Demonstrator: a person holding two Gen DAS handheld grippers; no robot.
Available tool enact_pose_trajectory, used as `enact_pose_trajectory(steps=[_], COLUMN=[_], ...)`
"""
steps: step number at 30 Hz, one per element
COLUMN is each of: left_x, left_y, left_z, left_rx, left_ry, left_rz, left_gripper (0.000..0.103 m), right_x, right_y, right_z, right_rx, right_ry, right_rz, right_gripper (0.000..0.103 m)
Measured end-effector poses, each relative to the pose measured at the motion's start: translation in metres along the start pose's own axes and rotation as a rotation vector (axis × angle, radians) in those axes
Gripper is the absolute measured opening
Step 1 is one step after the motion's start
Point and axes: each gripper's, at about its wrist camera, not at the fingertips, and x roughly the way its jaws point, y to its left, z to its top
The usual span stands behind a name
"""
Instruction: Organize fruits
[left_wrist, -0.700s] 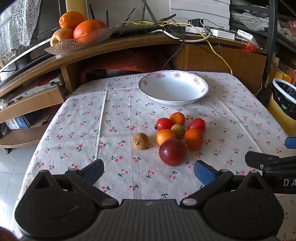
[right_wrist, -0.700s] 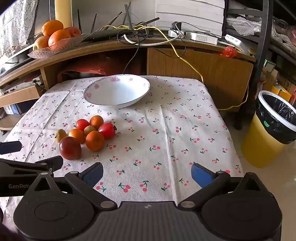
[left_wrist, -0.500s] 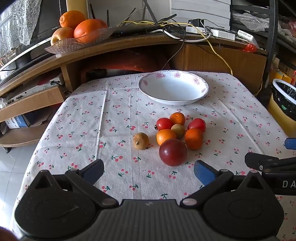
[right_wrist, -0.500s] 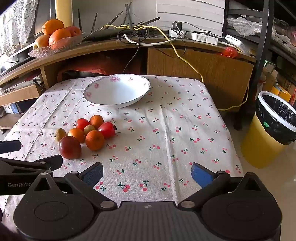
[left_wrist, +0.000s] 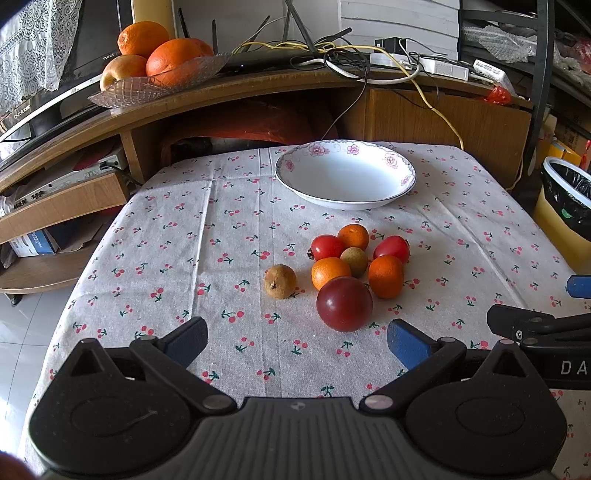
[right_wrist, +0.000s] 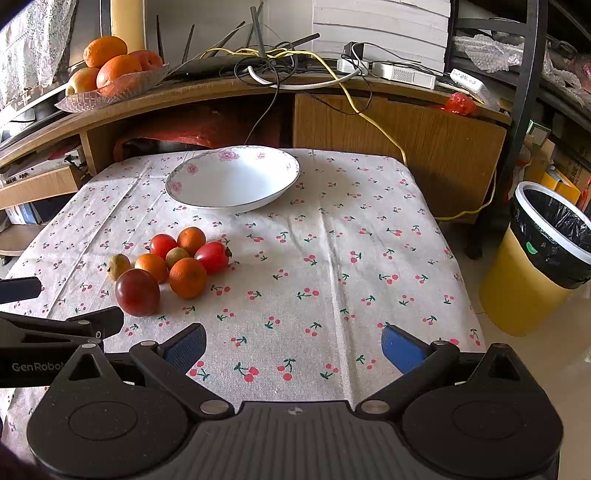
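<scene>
A cluster of several small fruits lies on the cherry-print tablecloth (left_wrist: 229, 236): a dark red plum (left_wrist: 344, 303) (right_wrist: 137, 292) nearest me, oranges (left_wrist: 385, 276) (right_wrist: 187, 277), red tomatoes (left_wrist: 326, 247) (right_wrist: 211, 256), and a brown fruit (left_wrist: 280, 281) set apart on the left. Behind them stands a white flowered bowl (left_wrist: 400, 181) (right_wrist: 284, 184) with nothing in it. My left gripper (left_wrist: 297, 341) is open, low over the near table edge, short of the plum. My right gripper (right_wrist: 291, 345) is open too, over bare cloth to the right of the fruits.
A wooden shelf behind the table carries a glass dish of oranges and apples (left_wrist: 155, 83) and tangled cables (left_wrist: 351, 62). A yellow bin with a black liner (right_wrist: 543, 258) stands on the floor at the right. The other gripper's fingers (left_wrist: 532, 325) show at the right edge.
</scene>
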Motion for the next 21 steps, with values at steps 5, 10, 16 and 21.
enact_pose_trajectory(steps=[5,10,16,21], left_x=[-0.0002,-0.0002,-0.0004,-0.0002], left_y=[-0.0001,-0.0001,-0.0001,0.0001], left_z=[0.0000,0.0001,0.0002,0.0004], left_rx=[0.001,0.001,0.002,0.003], left_ry=[-0.001,-0.001,0.000,-0.002], left_rz=[0.001,0.001,0.001,0.002], left_gripper=[0.103,0.103,0.103,0.103], right_x=[-0.0001,0.0008,0.0014,0.0014], right_y=[0.0001,0.0004,0.0006,0.0011], right_z=[0.0002,-0.0002,-0.0005,-0.0004], right_rx=[-0.001,-0.001,-0.002,-0.001], right_ry=[0.001,0.002,0.003,0.004], right_rz=[0.000,0.003,0.003,0.004], right_gripper=[0.096,0.096,0.096,0.096])
